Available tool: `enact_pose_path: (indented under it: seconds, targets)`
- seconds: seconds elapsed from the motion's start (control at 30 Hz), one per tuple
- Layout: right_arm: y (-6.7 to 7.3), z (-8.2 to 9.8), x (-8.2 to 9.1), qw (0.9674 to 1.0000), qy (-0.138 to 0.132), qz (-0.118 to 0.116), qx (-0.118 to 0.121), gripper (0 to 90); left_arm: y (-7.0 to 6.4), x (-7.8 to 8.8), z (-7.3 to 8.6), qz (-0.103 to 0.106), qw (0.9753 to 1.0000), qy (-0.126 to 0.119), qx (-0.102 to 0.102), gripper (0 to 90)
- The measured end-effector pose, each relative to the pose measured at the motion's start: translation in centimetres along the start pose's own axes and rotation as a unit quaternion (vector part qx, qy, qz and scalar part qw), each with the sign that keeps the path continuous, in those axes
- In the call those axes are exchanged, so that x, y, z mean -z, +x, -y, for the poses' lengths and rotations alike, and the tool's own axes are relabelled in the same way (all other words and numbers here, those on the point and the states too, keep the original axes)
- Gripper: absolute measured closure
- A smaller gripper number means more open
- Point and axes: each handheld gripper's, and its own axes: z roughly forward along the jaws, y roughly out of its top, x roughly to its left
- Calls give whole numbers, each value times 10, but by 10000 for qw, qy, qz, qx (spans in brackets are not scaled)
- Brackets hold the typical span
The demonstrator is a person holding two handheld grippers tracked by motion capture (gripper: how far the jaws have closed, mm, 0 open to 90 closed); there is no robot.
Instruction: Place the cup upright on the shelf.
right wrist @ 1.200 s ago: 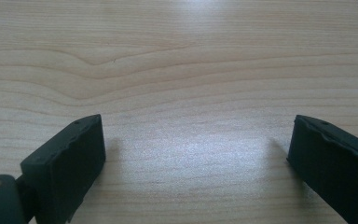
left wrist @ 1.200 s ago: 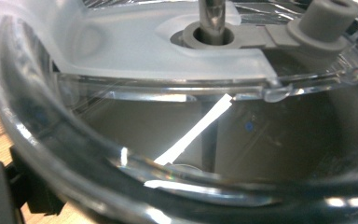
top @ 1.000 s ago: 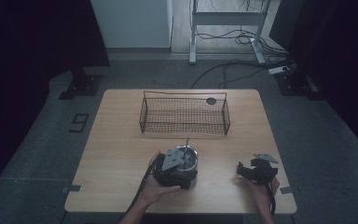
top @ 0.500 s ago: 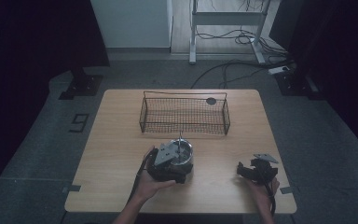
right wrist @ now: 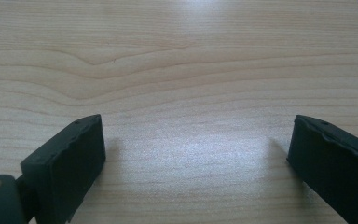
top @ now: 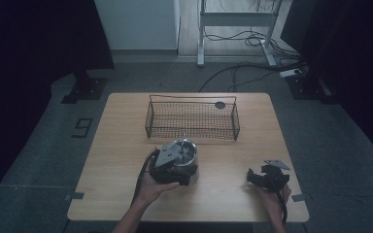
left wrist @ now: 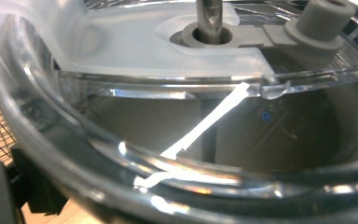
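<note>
Since a second ago my left gripper point(top: 175, 162) has carried the clear round container point(top: 183, 154) a little up and toward the wire basket point(top: 193, 119). It sits right against that gripper, between me and the basket, its rim and steel centre post point(left wrist: 208, 16) close before the left gripper view. Whether those jaws clamp it, I cannot tell. My right gripper point(right wrist: 193, 154) rests wide open over bare table point(top: 126, 145), holding nothing.
</note>
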Motion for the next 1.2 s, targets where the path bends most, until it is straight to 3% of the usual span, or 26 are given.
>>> enact_pose_path:
  seconds: [1.2]
  targets:
    - [0, 0, 0, 10000, -13, 7, 3, 40, 27, -5, -21, -189, 9997, -63, 134, 41]
